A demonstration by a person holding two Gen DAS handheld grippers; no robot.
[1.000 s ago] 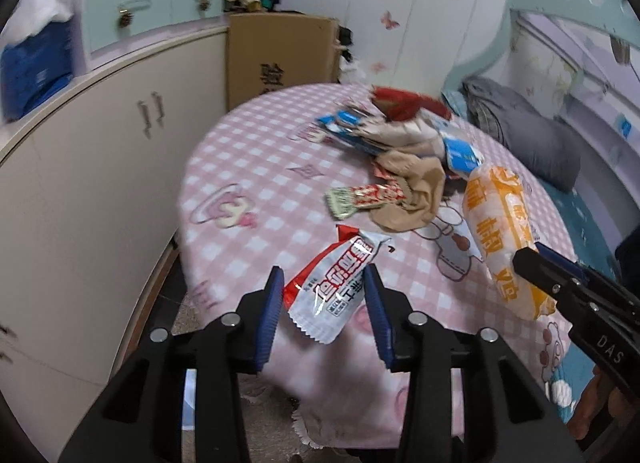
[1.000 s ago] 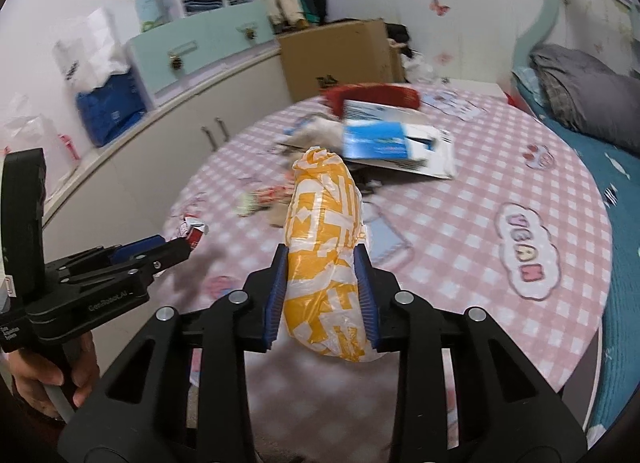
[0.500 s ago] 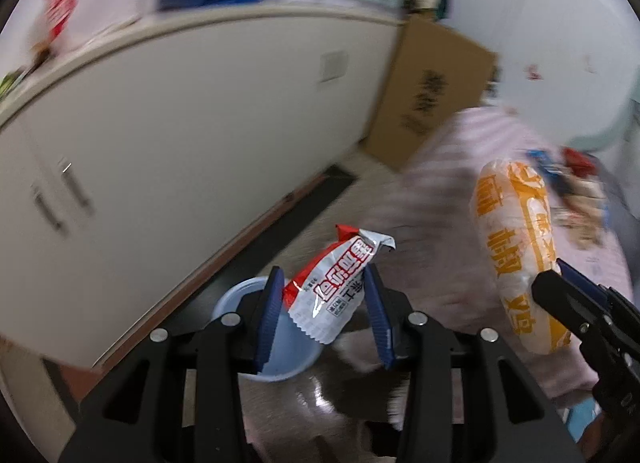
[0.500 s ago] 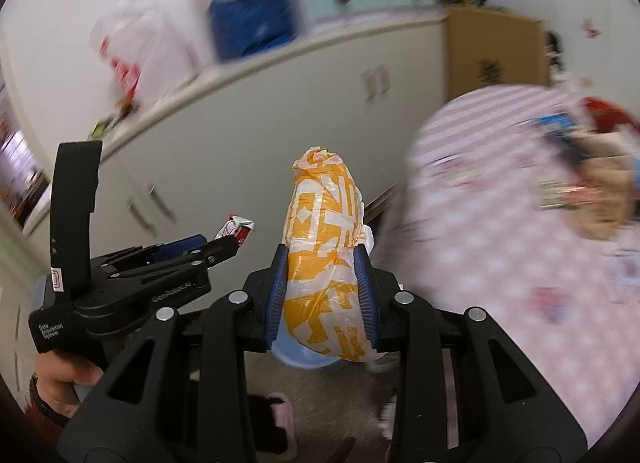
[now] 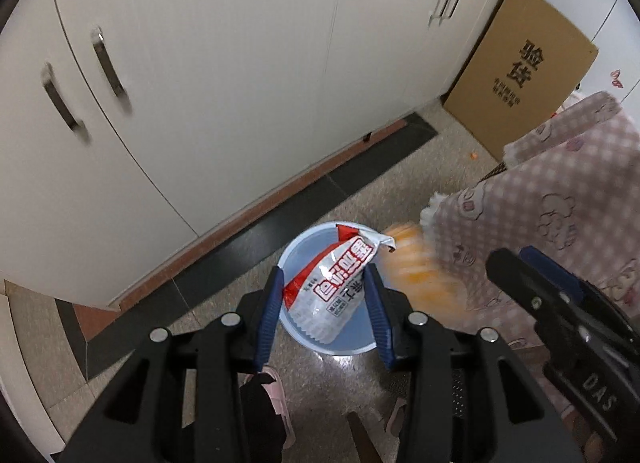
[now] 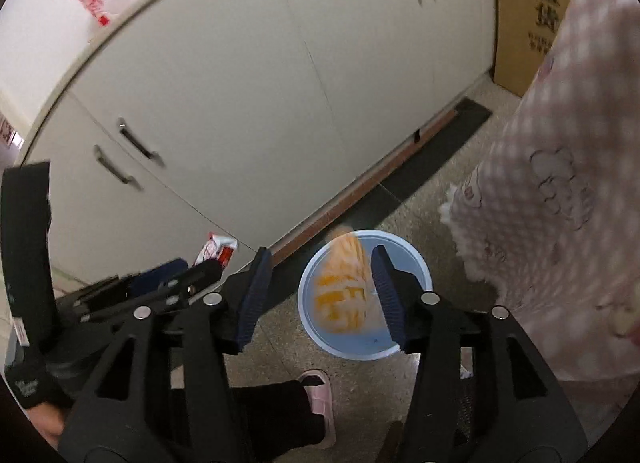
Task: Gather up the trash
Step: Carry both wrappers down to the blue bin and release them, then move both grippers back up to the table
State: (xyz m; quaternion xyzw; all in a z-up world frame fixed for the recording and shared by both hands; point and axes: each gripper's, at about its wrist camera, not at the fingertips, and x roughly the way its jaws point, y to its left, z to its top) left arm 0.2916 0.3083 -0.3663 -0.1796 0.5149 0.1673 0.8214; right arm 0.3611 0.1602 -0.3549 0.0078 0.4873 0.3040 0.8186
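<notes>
A light blue bin [image 5: 291, 259] stands on the floor beside the white cupboards. My left gripper [image 5: 323, 274] hangs over it, shut on a red and white snack wrapper [image 5: 334, 287] that stands upright between the pads. My right gripper [image 6: 320, 255] is above the same bin [image 6: 416, 275] and its jaws are opening. The orange and white bag [image 6: 344, 291] is blurred, free of the left pad, dropping into the bin. In the left wrist view that bag [image 5: 416, 267] streaks past the bin rim, with the right gripper [image 5: 516, 259] beside it. The right wrist view shows the left gripper [image 6: 192, 269] and the wrapper [image 6: 218, 249].
White cupboard doors [image 5: 224, 75] with metal handles run behind the bin. A cardboard box [image 5: 520, 67] leans at the far right. The pink checked tablecloth [image 5: 560, 207] hangs close on the bin's right. A person's pink slipper [image 6: 320, 391] is just in front of the bin.
Both grippers have swung off the table and down over the blue bin. The right jaws have widened and the orange bag has slipped out. The left still grips the wrapper.
</notes>
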